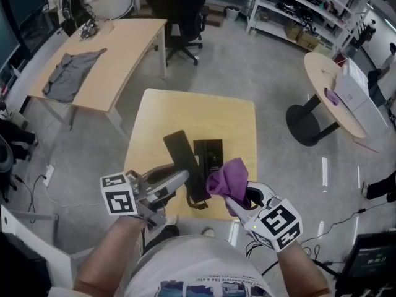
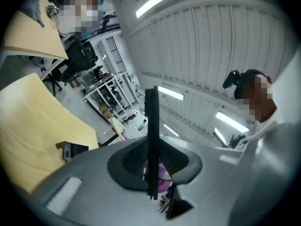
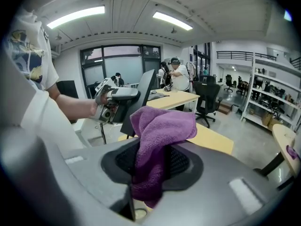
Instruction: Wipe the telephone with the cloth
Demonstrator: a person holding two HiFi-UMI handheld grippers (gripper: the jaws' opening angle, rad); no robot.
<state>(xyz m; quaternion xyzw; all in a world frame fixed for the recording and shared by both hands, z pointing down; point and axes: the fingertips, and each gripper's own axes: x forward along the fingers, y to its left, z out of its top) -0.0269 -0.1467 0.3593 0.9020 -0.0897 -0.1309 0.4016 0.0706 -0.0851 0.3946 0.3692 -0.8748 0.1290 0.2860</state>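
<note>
Cloth (image 3: 160, 126) clamped, handset (image 2: 151, 135) edge-on, left gripper view

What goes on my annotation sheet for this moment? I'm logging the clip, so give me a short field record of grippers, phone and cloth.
left gripper: shut on the black handset, which is lifted off the base
right gripper: shut on the purple cloth, which is bunched up and sticks out past the jaws
telephone base: lies on the small wooden table
cloth to handset: close beside it; whether they touch cannot be told
wiping: set up, with cloth and handset brought together in front of the person
</note>
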